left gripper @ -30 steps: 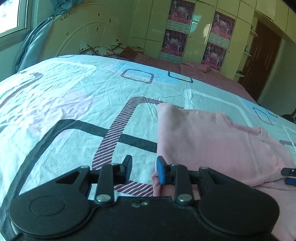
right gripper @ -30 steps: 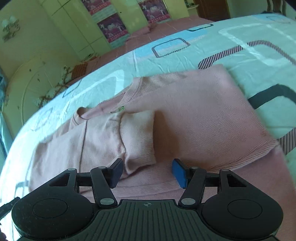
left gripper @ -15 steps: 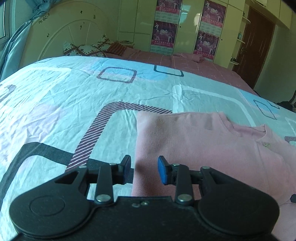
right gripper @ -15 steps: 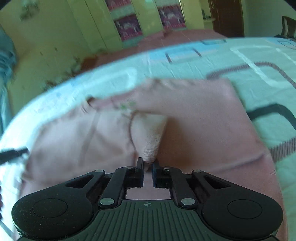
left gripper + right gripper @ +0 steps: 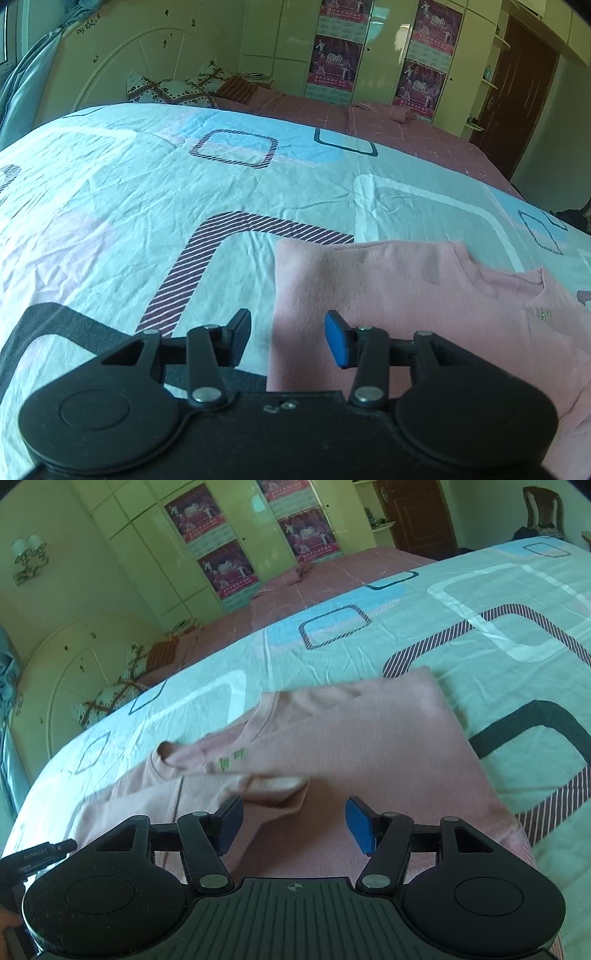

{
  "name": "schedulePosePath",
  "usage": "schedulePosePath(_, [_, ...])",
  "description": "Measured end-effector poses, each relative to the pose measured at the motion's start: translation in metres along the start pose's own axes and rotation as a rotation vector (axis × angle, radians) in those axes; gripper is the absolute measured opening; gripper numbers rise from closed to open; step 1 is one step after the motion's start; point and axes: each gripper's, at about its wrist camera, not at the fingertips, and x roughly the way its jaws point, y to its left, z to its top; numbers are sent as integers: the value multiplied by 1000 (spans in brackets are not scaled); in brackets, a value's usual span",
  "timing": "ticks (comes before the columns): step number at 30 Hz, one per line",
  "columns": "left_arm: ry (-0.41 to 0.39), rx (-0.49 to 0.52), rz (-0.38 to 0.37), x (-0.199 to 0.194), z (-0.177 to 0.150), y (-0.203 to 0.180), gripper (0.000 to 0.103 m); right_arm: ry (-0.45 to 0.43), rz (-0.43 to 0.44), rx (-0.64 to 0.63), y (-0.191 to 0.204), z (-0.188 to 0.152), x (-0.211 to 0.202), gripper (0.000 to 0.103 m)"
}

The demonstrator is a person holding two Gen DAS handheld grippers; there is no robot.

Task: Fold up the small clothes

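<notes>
Sweater (image 5: 369, 746) hem hidden behind right hand-held gripper (image 5: 293, 821); cuff blurred.

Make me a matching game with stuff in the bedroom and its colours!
Things:
1. sweater
2. door
3. gripper pads
4. wardrobe

Colours:
A. blue
B. pale yellow-green
C. pink
D. dark brown

Pairs: 1-C, 2-D, 3-A, 4-B
</notes>
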Motion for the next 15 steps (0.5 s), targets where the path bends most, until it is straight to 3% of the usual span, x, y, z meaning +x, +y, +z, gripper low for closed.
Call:
schedulePosePath(3, [32,-23,-13,16,6,2,42,-41,-5,52,-6,13,4,61])
schedulePosePath(8, [37,-65,-14,35,11,5,40,83,0,35,-1,12,43,61])
schedulePosePath(12, [11,-43,0,38,9,0,36,87,-5,3,10,4,60,59])
schedulePosePath(13, [5,-37,6,38,8,-1,35,87,-1,-21,15,3,62,51])
schedulePosePath(15, [-6,-21,18,38,6,-4,35,107,4,-71,25,0,66,21])
